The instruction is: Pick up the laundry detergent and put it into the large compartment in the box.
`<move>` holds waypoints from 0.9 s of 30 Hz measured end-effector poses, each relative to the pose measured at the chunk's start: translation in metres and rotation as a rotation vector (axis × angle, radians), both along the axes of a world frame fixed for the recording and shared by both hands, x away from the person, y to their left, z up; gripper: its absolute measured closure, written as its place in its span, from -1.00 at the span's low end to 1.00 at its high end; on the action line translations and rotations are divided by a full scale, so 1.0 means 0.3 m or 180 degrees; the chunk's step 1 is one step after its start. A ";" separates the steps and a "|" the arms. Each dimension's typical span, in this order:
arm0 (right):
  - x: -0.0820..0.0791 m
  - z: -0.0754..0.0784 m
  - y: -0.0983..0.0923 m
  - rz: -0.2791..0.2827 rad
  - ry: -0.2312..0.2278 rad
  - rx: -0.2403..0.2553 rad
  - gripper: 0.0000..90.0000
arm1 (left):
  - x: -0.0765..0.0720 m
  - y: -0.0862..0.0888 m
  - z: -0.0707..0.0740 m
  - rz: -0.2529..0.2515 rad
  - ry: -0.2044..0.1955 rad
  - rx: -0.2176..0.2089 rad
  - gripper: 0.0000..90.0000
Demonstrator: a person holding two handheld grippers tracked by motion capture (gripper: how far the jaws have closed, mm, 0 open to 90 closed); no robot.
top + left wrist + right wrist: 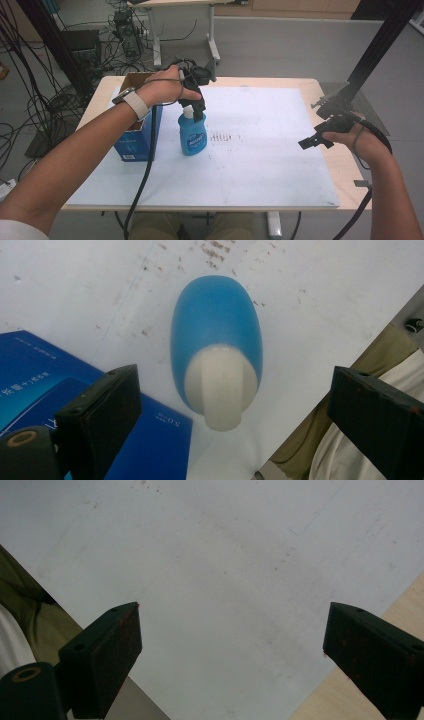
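We hold our left gripper (194, 111) right over the blue bottle (192, 134), its 2 jaws wide apart around the white cap (220, 385). The bottle stands on the white mat (260, 165), just beside a blue box (135, 142). Our right gripper (312, 142) waits far off, jaws wide.

A lab or workshop: beyond the table's (330, 165) far edge, cable bundles (35, 90) trail over grey floor (280, 45) past electronics (125, 30), black metal frame posts (385, 35) rise at both far corners, and another workbench (170, 5) stands behind.
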State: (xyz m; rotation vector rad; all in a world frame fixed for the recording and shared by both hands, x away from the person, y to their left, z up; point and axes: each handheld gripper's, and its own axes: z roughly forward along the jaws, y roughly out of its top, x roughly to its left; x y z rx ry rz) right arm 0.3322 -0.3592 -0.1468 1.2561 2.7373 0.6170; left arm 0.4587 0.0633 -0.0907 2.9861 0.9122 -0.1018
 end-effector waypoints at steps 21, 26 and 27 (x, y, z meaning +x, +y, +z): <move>-0.005 -0.023 -0.011 -0.0012 0.0023 0.0034 -0.81 | 0.002 -0.016 -0.074 0.0029 0.0030 0.0044 -0.83; -0.005 -0.026 -0.011 -0.0014 0.0026 0.0038 -0.81 | 0.007 -0.014 -0.093 0.0032 0.0022 0.0051 -0.82; -0.005 -0.027 -0.012 -0.0015 0.0026 0.0043 -0.81 | 0.009 -0.012 -0.098 0.0030 0.0021 0.0044 -0.82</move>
